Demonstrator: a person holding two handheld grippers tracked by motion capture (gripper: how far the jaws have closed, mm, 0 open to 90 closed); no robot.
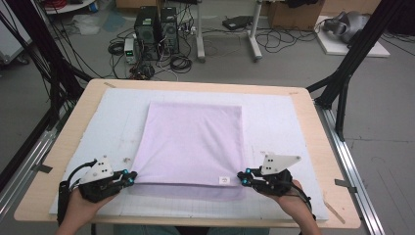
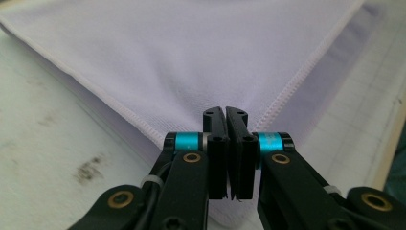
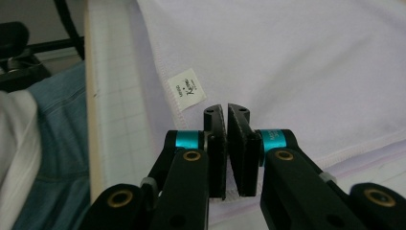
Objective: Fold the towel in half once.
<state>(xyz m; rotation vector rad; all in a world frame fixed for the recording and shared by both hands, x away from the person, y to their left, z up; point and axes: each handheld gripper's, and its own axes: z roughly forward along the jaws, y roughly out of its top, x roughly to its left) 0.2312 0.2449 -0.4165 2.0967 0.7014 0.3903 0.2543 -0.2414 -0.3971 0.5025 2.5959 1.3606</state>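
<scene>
Lilac microfibre sits between our fingertips on both sides: we have the left tool [image 1: 131, 176] pressed together on the near-left corner of the folded cloth [image 1: 192, 142], and the right tool [image 1: 242, 176] pinching the near-right corner, close to the small white label [image 1: 224, 180] sewn by the hem. In the left gripper view the two black pads meet right over the stitched corner [image 2: 225, 125] with fabric between them, and the right gripper view shows the same squeeze on the top layer [image 3: 226, 123] beside the label [image 3: 186, 90].

We judge that we hold the upper layer only, because a lower layer of the cloth lies flat along the near edge of the desk [image 1: 63, 142], peeking out beneath the fold. Beyond our hands the cloth spreads smooth over the pale gridded mat [image 1: 274, 117] toward the far edge of the desk, roughly centred between its left and right edges.

From here the risks are mostly in the grip. Each bite is shallow and taken at the very tip of a corner, so a quick pull could let the slick fabric slip out of one tool, and the fold would land skewed. If one hand rises or travels ahead of the other, the far edges will not line up. Should a pad have caught the lower layer too, the whole cloth would drag across the mat and bunch.
</scene>
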